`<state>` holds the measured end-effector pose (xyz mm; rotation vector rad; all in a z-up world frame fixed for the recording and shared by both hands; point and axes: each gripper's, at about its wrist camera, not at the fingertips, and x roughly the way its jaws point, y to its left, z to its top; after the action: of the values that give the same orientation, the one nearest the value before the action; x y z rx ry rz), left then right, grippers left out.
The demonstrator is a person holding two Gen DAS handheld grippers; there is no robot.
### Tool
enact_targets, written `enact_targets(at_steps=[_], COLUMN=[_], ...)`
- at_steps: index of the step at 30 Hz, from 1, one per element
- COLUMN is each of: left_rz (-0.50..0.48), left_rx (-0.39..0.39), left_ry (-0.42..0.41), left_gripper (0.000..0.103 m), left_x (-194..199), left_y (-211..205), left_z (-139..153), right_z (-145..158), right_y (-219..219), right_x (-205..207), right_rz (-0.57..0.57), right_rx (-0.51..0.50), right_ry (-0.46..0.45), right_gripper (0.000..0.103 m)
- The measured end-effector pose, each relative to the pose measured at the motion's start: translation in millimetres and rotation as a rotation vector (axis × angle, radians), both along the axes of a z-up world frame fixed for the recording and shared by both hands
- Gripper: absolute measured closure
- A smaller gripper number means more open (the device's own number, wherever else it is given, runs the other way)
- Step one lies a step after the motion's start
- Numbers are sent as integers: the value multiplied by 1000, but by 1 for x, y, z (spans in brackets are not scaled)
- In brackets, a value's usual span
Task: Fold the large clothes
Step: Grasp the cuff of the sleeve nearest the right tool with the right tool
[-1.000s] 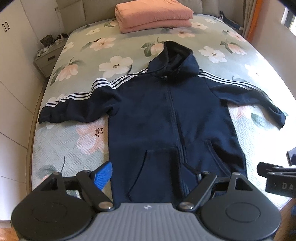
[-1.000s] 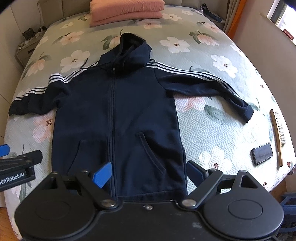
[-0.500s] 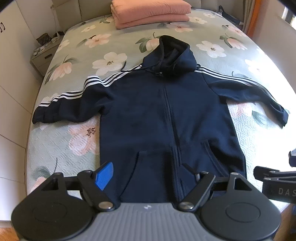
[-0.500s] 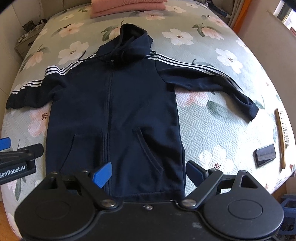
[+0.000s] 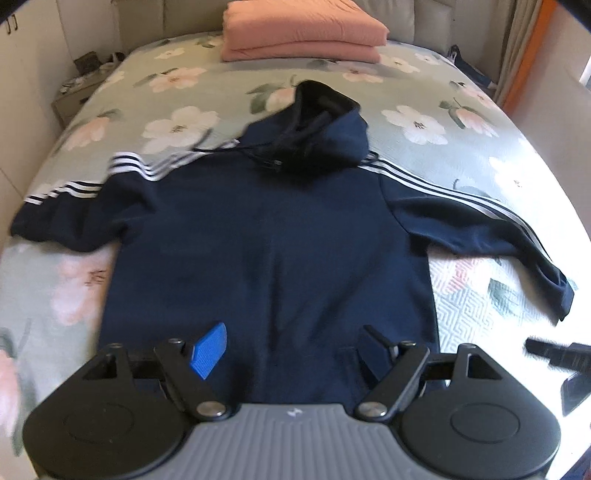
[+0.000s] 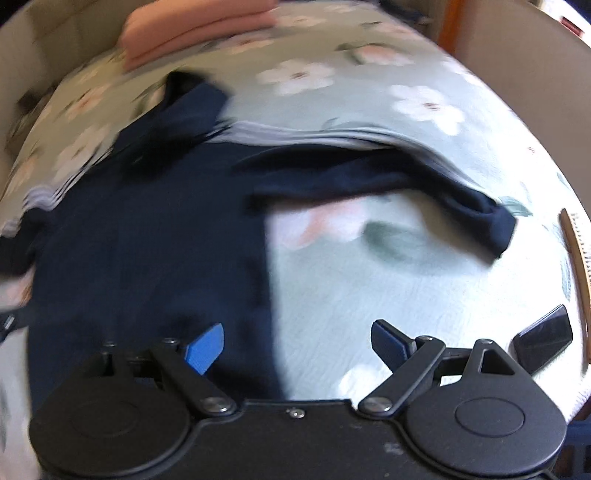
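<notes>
Both tongs, left gripper (image 5: 291, 345) and right gripper (image 6: 297, 345), gape wide and empty near the hoodie (image 5: 273, 251) hem; it lies flat, sleeves outspread, so I judge all folding remains.

Hoodie (image 5: 273, 236) spread flat mid-bed (image 5: 424, 155), hood toward the headboard, sleeves out to either side, folded blanket (image 5: 303, 31) behind the hood, nightstand (image 5: 75, 98) left of the bed, phone (image 6: 543, 341) and brush (image 6: 576, 273) right of the right sleeve
</notes>
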<state>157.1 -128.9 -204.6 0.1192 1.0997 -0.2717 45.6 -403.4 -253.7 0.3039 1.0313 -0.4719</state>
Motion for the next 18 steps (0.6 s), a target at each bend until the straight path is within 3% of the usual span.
enact_targets(at_steps=[3,9,12,18], left_rz=[-8,-5,-4,-20], left_rx=[2,63,61,55], left_ry=[-16,-42,-24,11], left_gripper=[23,23,23,23], left_x=[3,15,22,31], left_y=[-20,-64,-83,-110], left_z=[-25,-75,-92,-107], right_z=[-31,-86,-104,-114], right_y=[-69,-195,-235,-284], right_x=[-1,-15,-22,-35], right_rz=[-98,-344,-425,-497], right_rx=[-30,10,-10,63], right_ry=[-44,-158,-164,-219], right_gripper=[0,3,6,6])
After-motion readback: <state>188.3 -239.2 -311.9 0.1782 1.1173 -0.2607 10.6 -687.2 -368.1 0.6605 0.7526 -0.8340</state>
